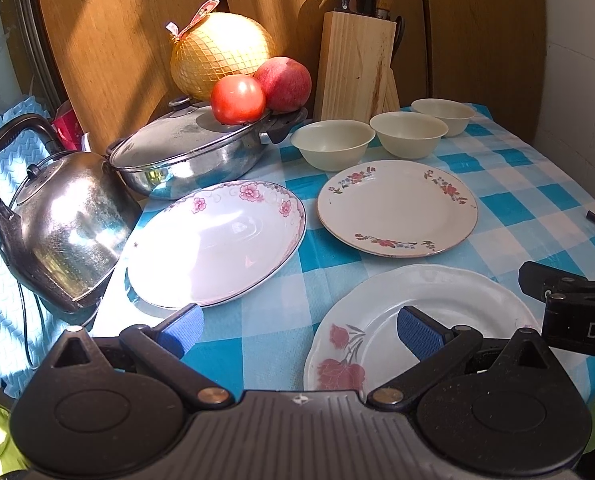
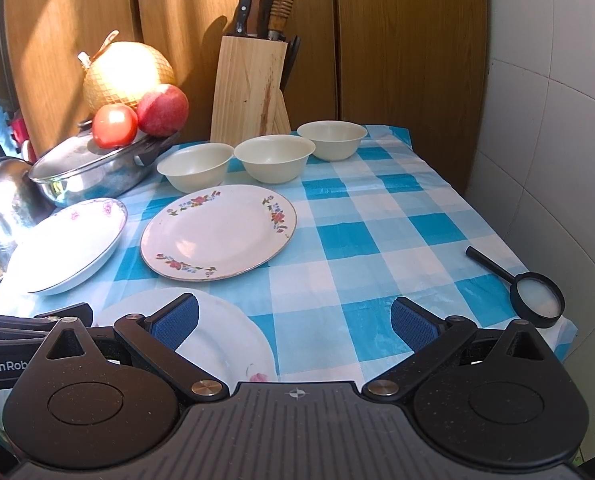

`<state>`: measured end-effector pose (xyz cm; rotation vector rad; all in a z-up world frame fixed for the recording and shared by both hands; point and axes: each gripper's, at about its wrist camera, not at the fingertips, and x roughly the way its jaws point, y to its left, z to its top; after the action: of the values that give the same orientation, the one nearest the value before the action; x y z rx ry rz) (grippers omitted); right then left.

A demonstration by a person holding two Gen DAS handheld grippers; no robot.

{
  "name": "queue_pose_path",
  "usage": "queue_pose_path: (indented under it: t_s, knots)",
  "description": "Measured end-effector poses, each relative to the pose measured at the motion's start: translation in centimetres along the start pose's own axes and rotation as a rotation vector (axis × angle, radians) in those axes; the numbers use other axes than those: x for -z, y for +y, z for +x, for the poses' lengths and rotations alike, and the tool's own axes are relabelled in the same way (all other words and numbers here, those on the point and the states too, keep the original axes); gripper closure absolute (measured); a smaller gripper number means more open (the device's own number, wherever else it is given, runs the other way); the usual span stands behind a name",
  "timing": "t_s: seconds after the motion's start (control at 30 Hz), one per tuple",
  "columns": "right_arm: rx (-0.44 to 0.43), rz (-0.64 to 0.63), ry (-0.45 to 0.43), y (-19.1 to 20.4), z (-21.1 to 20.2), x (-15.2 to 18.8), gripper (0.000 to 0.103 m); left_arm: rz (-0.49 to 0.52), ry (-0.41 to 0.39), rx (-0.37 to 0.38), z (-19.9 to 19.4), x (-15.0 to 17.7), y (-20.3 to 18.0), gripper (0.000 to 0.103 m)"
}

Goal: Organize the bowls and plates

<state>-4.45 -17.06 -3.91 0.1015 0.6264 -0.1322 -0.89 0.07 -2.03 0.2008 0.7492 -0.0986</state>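
Note:
Three plates lie on the blue checked cloth: a deep pink-flowered plate (image 1: 217, 248) (image 2: 65, 248) at left, a flat floral plate (image 1: 397, 208) (image 2: 217, 232) in the middle, and a white scalloped plate (image 1: 417, 320) (image 2: 221, 336) nearest. Three cream bowls (image 1: 332, 144) (image 1: 408, 134) (image 1: 443, 117) stand in a row behind; they also show in the right wrist view (image 2: 195, 166) (image 2: 275, 158) (image 2: 331, 139). My left gripper (image 1: 299, 330) is open and empty above the near plate's left edge. My right gripper (image 2: 293, 326) is open and empty, its left finger over that plate.
A steel kettle (image 1: 61, 216) and a lidded pan (image 1: 185, 148) carrying a tomato, pomegranate and netted pomelo stand at left. A wooden knife block (image 1: 355, 68) stands at the back against wooden panels. A magnifying glass (image 2: 537, 294) lies near the table's right edge.

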Motion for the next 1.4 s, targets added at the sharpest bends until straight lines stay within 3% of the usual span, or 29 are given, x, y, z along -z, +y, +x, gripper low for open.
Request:
queue_pose_path:
  t_s: [0.53, 0.63, 0.7, 0.83, 1.13, 1.17, 1.27, 1.4]
  knots:
    - [-0.052, 0.031, 0.133, -2.0, 1.5, 1.7, 0.004, 0.006, 0.134, 0.044, 2.2, 2.4, 0.3, 0.004]
    - [-0.087, 0.033, 0.174, -1.9, 2.0, 2.1, 0.014, 0.015, 0.152, 0.069, 2.5, 2.5, 0.0, 0.004]
    - [-0.120, 0.047, 0.207, -2.0, 2.4, 2.3, 0.027, 0.012, 0.158, 0.090, 2.6, 2.4, -0.1, 0.004]
    - [-0.136, 0.036, 0.213, -1.8, 2.4, 2.5, 0.026, -0.006, 0.189, 0.164, 3.0, 2.2, -0.3, 0.004]
    - [-0.214, 0.051, 0.234, -1.9, 3.0, 1.8, 0.034, -0.037, 0.212, 0.218, 3.7, 1.4, -0.9, 0.014]
    - [-0.223, 0.054, 0.237, -1.9, 3.1, 1.6, 0.038, -0.029, 0.208, 0.226, 3.6, 1.2, -1.1, 0.019]
    - [-0.258, 0.050, 0.257, -1.6, 3.6, 1.3, 0.061, -0.031, 0.208, 0.221, 3.7, 1.0, -1.3, 0.018]
    - [-0.263, 0.052, 0.269, -1.5, 4.0, 1.0, 0.065, -0.036, 0.212, 0.217, 4.0, 0.7, -1.4, 0.018]
